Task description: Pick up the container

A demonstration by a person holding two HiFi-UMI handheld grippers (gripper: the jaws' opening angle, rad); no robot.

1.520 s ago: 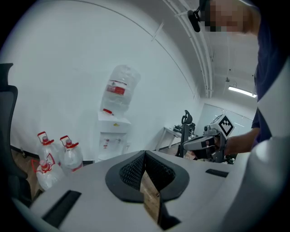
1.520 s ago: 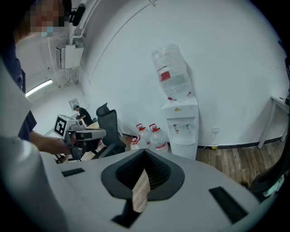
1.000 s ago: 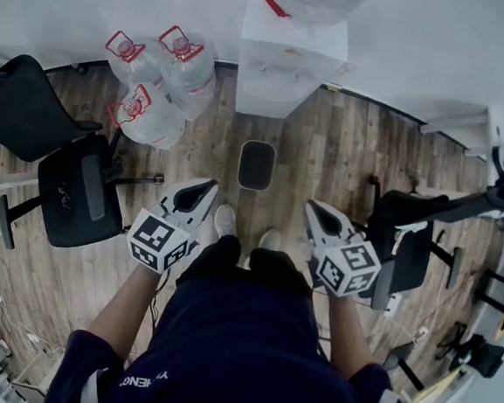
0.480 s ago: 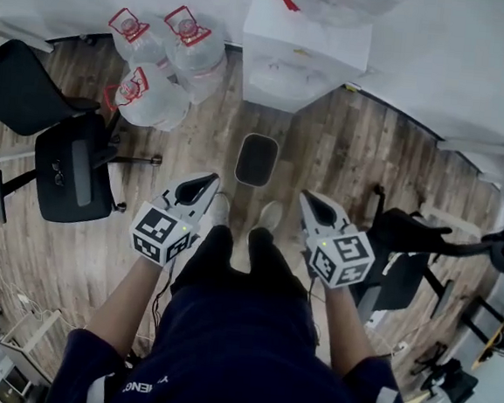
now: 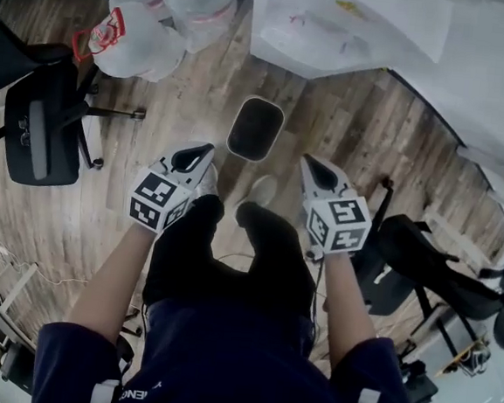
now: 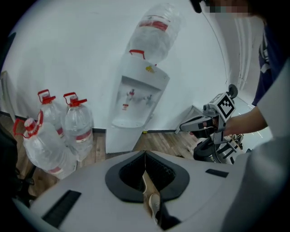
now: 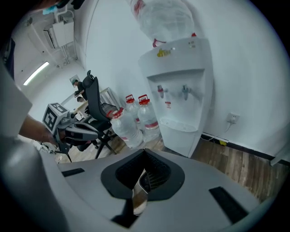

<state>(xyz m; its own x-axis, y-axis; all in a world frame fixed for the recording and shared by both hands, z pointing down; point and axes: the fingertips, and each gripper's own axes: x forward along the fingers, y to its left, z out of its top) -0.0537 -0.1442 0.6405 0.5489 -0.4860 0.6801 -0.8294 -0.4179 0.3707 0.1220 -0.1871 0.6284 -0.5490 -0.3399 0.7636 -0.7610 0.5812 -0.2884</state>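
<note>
The left gripper (image 5: pixel 196 156) and right gripper (image 5: pixel 316 169) hung low in front of the person, each with jaws pressed together on nothing, probably because the reach had not begun. The container (image 5: pixel 256 128) stood on the floor (image 5: pixel 373 119) just ahead, between their tips.

White water dispenser (image 5: pixel 328 32) against the wall; clear water jugs (image 5: pixel 135 37) just left of it; black office chair (image 5: pixel 39 129) farther left.

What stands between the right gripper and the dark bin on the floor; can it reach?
Probably yes: only bare wood floor shows between the right gripper and the bin. Its jaws are shut, though, so they must open and it must come lower.
</note>
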